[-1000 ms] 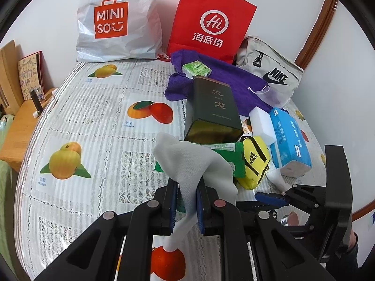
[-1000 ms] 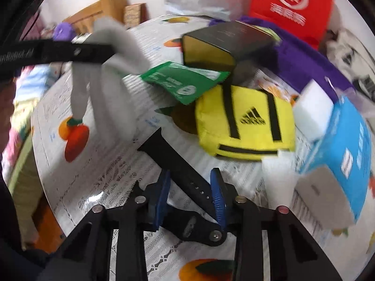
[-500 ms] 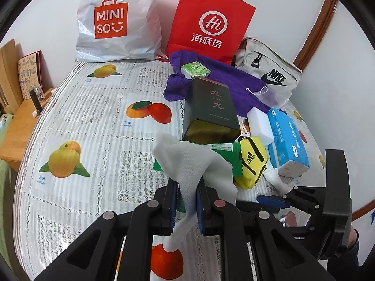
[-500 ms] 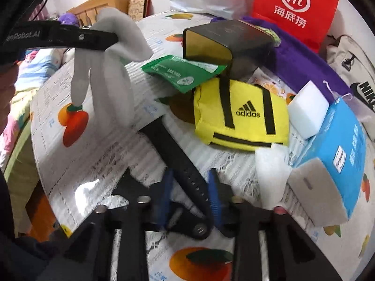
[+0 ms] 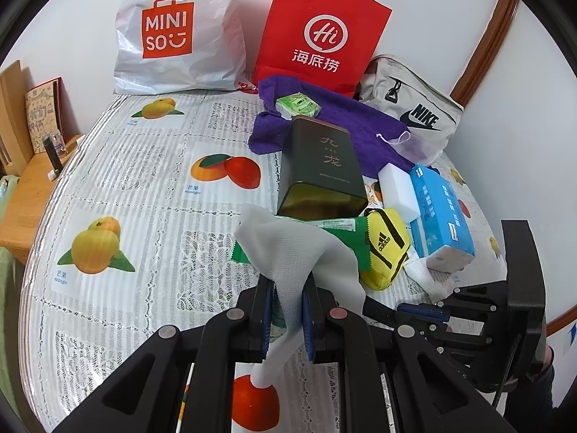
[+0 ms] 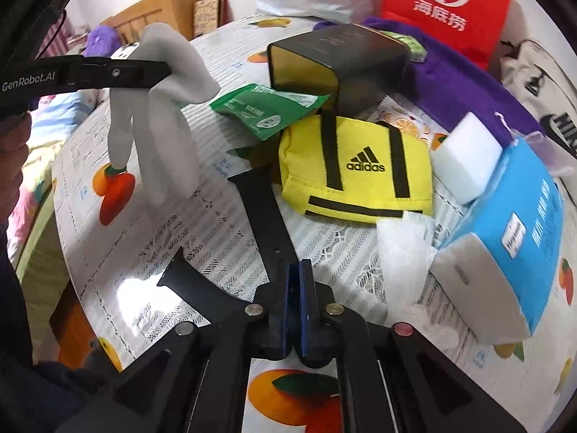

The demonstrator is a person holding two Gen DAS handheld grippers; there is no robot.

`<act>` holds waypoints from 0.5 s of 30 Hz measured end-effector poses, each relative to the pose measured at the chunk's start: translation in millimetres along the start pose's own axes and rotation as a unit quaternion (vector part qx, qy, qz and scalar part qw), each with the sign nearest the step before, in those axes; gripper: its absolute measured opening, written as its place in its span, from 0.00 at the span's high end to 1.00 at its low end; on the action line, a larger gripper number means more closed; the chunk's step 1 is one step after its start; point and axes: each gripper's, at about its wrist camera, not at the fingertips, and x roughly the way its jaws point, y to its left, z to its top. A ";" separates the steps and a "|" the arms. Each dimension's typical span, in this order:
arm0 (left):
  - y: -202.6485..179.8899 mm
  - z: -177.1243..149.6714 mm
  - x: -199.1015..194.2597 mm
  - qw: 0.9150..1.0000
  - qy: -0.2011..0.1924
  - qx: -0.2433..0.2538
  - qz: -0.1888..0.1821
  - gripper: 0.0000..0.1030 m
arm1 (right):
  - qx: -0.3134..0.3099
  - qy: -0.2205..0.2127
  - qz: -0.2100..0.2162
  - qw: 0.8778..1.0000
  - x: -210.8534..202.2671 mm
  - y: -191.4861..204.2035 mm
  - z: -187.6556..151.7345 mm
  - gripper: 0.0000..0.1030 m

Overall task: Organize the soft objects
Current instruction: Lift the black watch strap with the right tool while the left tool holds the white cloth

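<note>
Right gripper, angled downward, clamps black strap

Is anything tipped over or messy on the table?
Yes. The dark tin box lies on its side, its gold end facing the camera, resting partly on the green packet. The purple towel behind it is rumpled, not folded. A crumpled white tissue sits loose by the blue tissue pack.
</note>
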 end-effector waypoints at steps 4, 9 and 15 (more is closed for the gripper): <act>1.6 -0.5 0.1 1.000 0.002 -0.002 0.003 0.86 | -0.033 0.006 0.000 0.999 1.8 -5.4 4.0 0.71; 2.1 0.5 0.5 1.000 0.003 -0.002 0.004 0.86 | -0.070 0.017 0.024 0.997 4.5 -8.6 4.3 0.45; 5.6 1.4 4.7 1.000 0.009 -0.008 0.008 0.86 | -0.082 0.006 0.022 0.996 6.8 -2.7 5.4 0.75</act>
